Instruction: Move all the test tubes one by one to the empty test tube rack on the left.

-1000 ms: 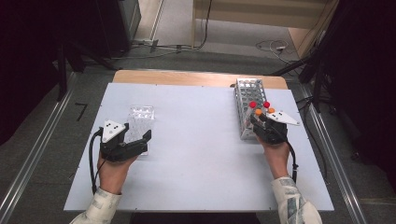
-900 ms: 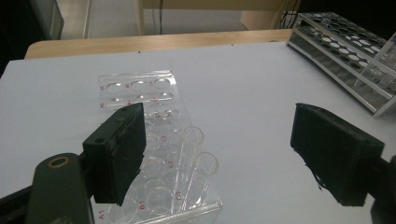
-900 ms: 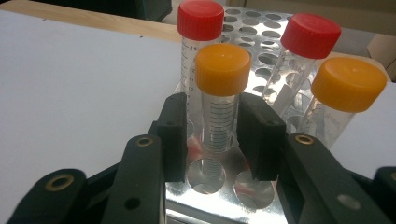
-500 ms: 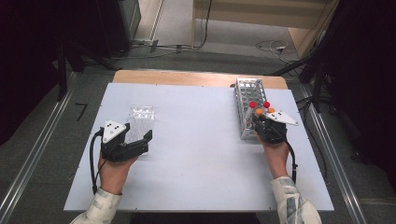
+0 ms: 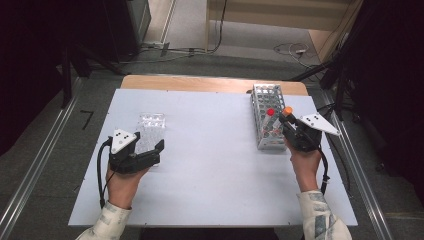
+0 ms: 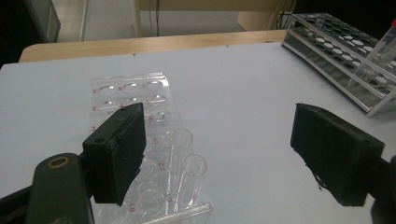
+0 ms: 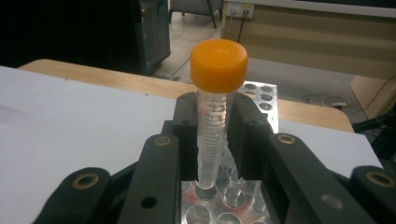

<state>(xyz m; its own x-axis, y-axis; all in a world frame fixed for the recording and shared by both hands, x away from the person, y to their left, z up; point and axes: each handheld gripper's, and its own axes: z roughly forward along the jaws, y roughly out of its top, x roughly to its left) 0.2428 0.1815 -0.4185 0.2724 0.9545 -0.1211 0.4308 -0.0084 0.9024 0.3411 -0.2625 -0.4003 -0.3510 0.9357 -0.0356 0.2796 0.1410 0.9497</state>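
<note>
Your right gripper (image 7: 215, 140) clamped on orange-capped tube (image 7: 215, 107), its tip over metal rack (image 7: 224, 200), your left gripper (image 6: 224, 154) jaws apart, clear well plate (image 6: 140, 102) beyond the left pad.

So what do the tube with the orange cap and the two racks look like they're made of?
Orange-capped tube: clear plastic by the look, printed graduations, with a matte ribbed plastic cap. Rack it stands over: probably metal, silvery and shiny with punched holes. Flat rack by the left gripper: transparent, glossy, likely acrylic with red labels.

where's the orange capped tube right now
The orange-capped tube is clamped upright in the right tongs, its tip just above the metal rack at the table's right side in the high view.
</note>
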